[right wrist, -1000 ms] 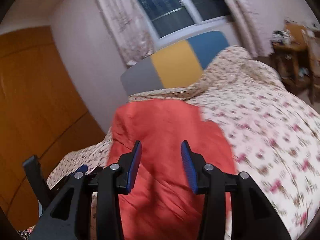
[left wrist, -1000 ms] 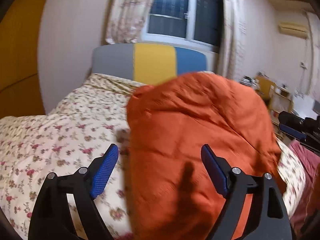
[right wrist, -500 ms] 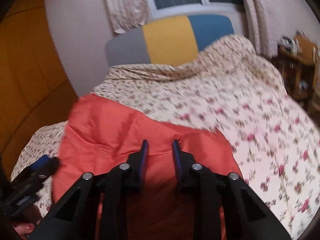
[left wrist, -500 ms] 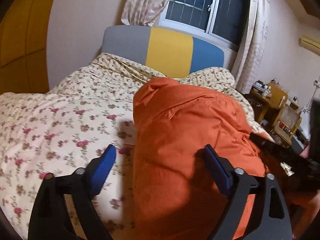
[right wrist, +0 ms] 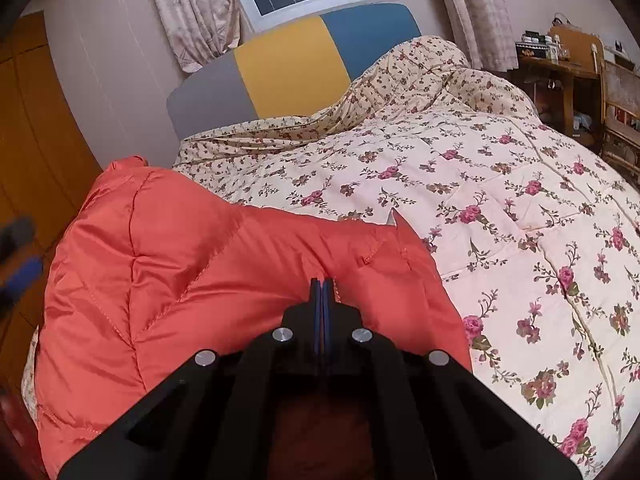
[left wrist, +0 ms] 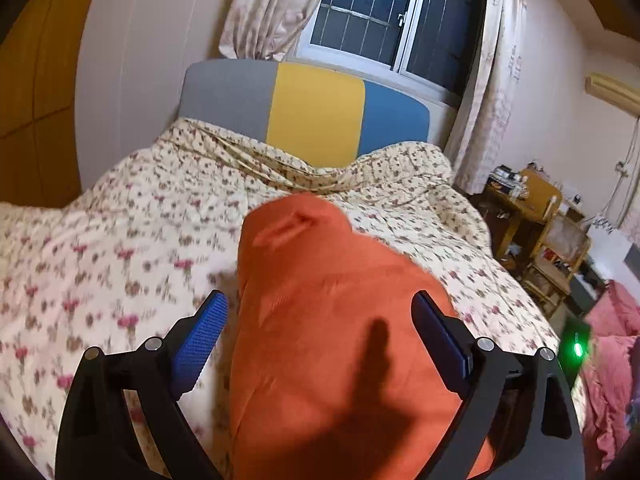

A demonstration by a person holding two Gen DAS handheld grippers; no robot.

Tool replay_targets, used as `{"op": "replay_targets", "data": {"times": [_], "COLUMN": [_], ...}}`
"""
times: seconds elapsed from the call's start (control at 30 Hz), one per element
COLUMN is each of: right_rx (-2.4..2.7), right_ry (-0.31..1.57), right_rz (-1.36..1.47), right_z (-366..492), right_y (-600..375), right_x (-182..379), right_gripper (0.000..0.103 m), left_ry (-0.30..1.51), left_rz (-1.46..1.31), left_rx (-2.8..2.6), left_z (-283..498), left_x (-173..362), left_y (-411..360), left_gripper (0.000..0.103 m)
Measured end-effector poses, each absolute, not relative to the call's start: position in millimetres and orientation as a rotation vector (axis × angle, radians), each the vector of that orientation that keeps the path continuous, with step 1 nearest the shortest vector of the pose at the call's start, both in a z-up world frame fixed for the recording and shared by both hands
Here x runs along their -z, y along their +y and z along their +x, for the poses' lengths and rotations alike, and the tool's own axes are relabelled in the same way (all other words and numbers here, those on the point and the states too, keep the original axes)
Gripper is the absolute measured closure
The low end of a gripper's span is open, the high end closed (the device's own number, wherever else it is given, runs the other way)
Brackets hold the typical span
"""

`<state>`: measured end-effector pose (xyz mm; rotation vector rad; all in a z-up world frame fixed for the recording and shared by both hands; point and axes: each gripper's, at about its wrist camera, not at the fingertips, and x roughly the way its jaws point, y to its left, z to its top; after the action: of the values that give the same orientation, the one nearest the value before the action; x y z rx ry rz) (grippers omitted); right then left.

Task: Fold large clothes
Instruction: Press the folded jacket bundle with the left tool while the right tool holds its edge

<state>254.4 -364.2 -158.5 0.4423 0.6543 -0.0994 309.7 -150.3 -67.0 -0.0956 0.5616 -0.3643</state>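
An orange quilted down jacket (left wrist: 332,320) lies on the floral bed cover (left wrist: 120,248). In the left wrist view my left gripper (left wrist: 320,336) is open, its blue pads wide apart on either side of the jacket's bulk, holding nothing. In the right wrist view the jacket (right wrist: 180,272) fills the lower left, and my right gripper (right wrist: 322,292) is shut, its blue pads pressed together on a fold of the jacket's near edge. The blurred left gripper shows at the far left edge (right wrist: 20,276).
The bed has a grey, yellow and blue headboard (left wrist: 312,116) under a dark window with curtains. Wooden furniture (left wrist: 536,216) stands to the right of the bed, with pink bedding (left wrist: 612,340) beside it. A wooden wardrobe (right wrist: 36,128) stands to the left.
My right gripper has closed from open onto the jacket's edge. The jacket has dropped lower and flatter on the bed. My left gripper stays open and has tilted upward.
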Motion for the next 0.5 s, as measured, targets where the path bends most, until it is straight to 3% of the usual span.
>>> {"op": "replay_targets", "data": {"times": [0.2, 0.5], "right_rx": [0.101, 0.091], "right_ry": [0.675, 0.704], "right_rz": [0.444, 0.444], "right_z": [258, 269], "right_y": [-363, -360], "right_x": [159, 166], "right_gripper": [0.103, 0.103], "left_ry": [0.667, 0.729], "left_rz": [0.068, 0.015], "left_rx": [0.262, 0.241], "left_z": [360, 378], "left_x": [88, 135], "left_y": [-188, -179], "left_gripper": [0.01, 0.004]}}
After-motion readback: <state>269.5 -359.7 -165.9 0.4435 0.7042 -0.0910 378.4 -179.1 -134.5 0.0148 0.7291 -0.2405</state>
